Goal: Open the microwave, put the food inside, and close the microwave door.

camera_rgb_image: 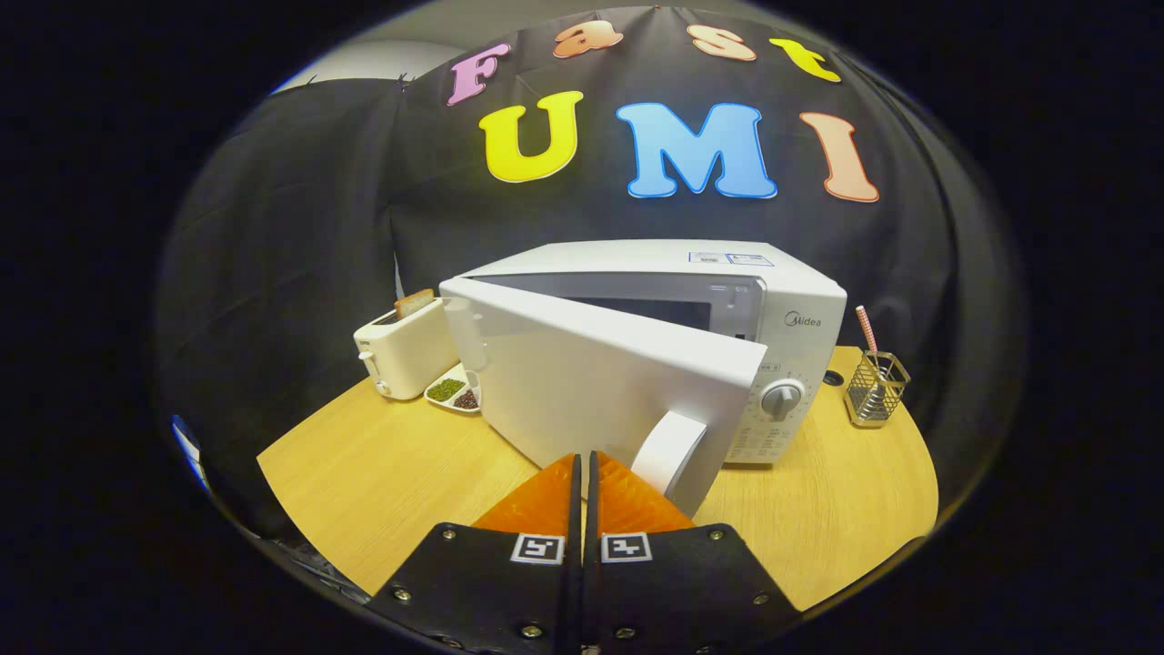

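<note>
Both fingers (585, 473) pressed together, touching microwave door (600, 382).

gripper (583, 464): two-finger unit, fingers pressed together w/ thin dark seam btwn them
fingers (544, 500): wedge-shaped, taper to a point at front; ribbed/grooved surface on the one nearer the microwave side
finger mounts: flat black plates, one per finger, angled outward toward rear, matte
markers: sq. black-on-white fiducial tag on each plate, just behind finger base
screws: small round silver heads along plate edges, several per plate
</note>
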`<state>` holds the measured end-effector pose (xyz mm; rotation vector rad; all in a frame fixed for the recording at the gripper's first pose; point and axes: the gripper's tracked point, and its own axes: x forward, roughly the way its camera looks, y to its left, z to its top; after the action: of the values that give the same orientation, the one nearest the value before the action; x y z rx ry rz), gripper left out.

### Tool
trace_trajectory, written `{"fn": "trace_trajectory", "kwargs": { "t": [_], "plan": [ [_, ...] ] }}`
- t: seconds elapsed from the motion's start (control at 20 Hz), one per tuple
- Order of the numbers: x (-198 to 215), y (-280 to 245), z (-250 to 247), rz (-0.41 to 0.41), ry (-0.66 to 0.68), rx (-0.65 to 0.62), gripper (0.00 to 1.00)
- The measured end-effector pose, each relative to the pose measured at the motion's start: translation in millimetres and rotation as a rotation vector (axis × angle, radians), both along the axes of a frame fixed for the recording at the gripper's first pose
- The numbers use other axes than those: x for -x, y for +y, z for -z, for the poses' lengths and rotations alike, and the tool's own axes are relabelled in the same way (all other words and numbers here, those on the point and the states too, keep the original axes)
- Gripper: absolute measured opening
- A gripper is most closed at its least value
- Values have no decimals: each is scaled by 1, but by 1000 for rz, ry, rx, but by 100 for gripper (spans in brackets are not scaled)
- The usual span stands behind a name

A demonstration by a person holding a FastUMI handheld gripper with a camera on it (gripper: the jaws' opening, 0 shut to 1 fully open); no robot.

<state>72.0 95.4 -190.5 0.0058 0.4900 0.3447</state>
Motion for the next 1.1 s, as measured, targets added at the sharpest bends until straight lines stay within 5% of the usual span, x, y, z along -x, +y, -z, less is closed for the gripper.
{"fn": "trace_trajectory", "kwargs": {
  "t": [0.8,1.1],
  "plan": [
    [-107,-25,13,169,8,48,1],
    [-113,-26,13,194,-13,67,1]
  ]
}}
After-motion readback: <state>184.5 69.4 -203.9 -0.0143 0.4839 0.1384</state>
